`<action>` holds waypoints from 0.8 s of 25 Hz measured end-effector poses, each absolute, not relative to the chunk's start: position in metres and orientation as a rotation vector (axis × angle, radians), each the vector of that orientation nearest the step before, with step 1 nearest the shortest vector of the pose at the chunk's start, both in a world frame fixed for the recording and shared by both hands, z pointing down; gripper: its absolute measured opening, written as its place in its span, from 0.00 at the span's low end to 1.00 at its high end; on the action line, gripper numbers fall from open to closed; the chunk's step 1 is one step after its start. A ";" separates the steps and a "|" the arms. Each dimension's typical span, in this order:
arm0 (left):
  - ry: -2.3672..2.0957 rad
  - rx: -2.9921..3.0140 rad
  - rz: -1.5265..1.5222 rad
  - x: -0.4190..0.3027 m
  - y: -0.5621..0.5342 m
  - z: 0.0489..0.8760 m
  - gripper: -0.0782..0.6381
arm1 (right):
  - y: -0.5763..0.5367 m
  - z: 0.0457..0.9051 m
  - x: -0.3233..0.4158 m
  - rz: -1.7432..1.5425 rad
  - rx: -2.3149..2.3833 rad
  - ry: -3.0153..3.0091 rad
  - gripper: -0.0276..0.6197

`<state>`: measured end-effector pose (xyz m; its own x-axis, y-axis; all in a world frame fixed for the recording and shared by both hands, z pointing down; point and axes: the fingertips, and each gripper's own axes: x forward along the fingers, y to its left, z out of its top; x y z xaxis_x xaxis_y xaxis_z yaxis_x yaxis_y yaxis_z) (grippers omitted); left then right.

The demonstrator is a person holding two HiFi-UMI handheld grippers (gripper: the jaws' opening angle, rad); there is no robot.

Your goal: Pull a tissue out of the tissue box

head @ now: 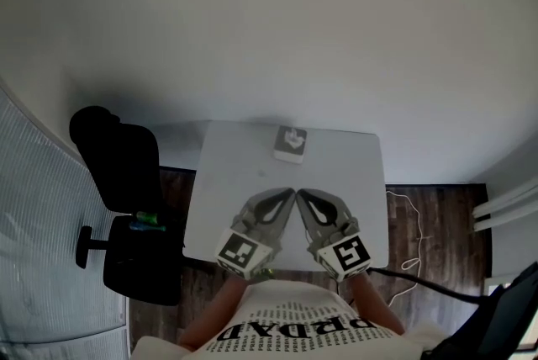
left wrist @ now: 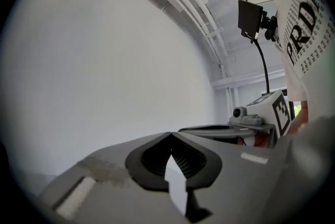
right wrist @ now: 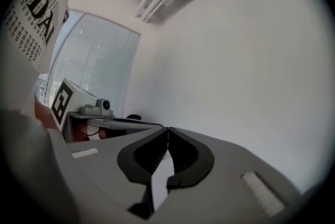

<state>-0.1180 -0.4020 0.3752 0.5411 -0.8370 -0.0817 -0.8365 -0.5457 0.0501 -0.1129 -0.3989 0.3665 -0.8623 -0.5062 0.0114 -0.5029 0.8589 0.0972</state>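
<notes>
The left gripper (left wrist: 171,135) has its jaws shut tip to tip with nothing between them; only pale background shows through the hollow behind the tips. The right gripper (right wrist: 167,129) is the same, its jaws pressed together and holding nothing. In the head view both are low over the near half of the white tabletop (head: 353,182). The left one angles toward 1 o'clock and the right toward 11 o'clock, so their tips nearly meet. The tissue box (head: 290,144) lies flat by the far edge, at 12 o'clock from the tips and well apart from them. Its opening faces up and its long axis runs roughly 12 to 6.
</notes>
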 end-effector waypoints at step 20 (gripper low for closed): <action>-1.346 2.769 -0.115 -0.171 -0.481 0.406 0.09 | -0.485 0.408 -0.165 0.022 0.893 -2.871 0.07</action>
